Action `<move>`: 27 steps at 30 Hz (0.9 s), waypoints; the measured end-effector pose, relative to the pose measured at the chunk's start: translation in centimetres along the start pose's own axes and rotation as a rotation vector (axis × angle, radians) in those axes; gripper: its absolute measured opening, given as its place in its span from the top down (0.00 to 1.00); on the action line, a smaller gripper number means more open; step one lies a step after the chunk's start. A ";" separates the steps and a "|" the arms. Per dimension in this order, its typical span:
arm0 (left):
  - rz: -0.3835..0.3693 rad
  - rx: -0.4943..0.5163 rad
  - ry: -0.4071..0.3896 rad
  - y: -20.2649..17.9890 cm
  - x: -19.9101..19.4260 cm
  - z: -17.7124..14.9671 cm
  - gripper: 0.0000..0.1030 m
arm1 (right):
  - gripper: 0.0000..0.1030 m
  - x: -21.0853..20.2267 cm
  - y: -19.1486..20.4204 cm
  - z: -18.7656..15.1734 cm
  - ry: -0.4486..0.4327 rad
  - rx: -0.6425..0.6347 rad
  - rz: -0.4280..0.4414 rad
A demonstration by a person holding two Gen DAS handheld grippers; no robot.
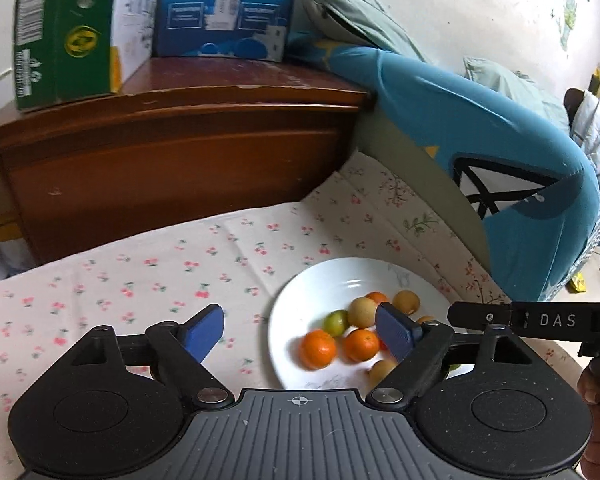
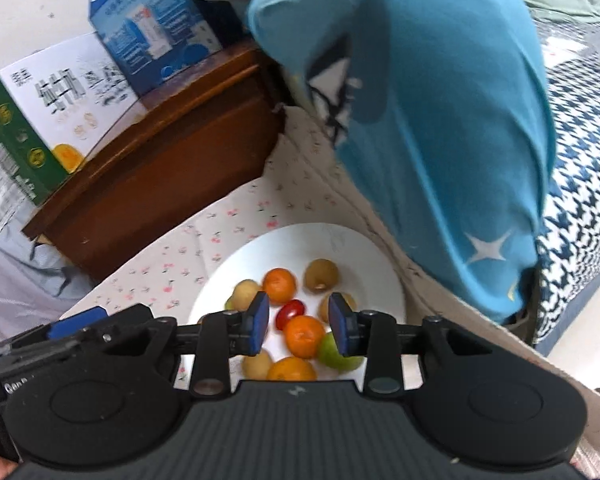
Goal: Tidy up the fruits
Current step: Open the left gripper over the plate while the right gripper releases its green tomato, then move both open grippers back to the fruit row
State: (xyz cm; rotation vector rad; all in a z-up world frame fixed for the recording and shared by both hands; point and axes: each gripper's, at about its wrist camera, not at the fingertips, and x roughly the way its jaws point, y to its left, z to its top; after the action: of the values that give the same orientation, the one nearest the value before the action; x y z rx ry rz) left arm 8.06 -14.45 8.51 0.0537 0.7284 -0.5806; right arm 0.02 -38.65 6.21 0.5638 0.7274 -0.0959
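The left claw (image 1: 300, 336) stands released, its blue pads wide apart with nothing between them; the white plate (image 1: 296, 292) lies just beyond and to the right of its gap, so its right pad overhangs the fruit pile. The right claw (image 2: 299, 322) hangs over the same plate, its pads parted a little; no fruit looks pinched between them, though an orange mandarin (image 2: 303, 336) and a small red fruit (image 2: 289, 313) show just beyond the gap.

Nearest the right claw sit a green fruit (image 2: 337, 354) under its right pad and a tan fruit (image 2: 257, 362) under its left. Further out lie more mandarins and tan fruits, all loose and close together on the plate.

The main risk, as I judge it, is crowding: closing on the mandarin could nudge the green or red fruit, which are round and could roll off the shallow rim onto the flowered cloth (image 1: 140, 272). Both claws work over one plate, so they could knock each other. Beyond the plate a blue cushion (image 2: 440, 140) leans close and could snag a lifting claw.
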 end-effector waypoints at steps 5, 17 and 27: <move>0.054 -0.008 0.017 1.4 -1.8 -0.1 0.17 | 0.64 -0.2 1.4 -0.4 0.001 -0.054 0.034; 0.120 -0.041 0.011 4.4 -5.7 -1.0 0.17 | 0.63 -0.6 4.7 -1.9 0.017 -0.158 0.130; 0.147 -0.056 0.010 6.7 -7.6 -2.5 0.17 | 0.63 -0.4 6.4 -3.4 0.047 -0.233 0.185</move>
State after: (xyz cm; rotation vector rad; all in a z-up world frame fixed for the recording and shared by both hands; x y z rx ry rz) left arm 5.50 -4.56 10.51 0.0578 0.7437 -0.4199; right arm -0.55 -31.49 7.38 0.4089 0.7173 0.1721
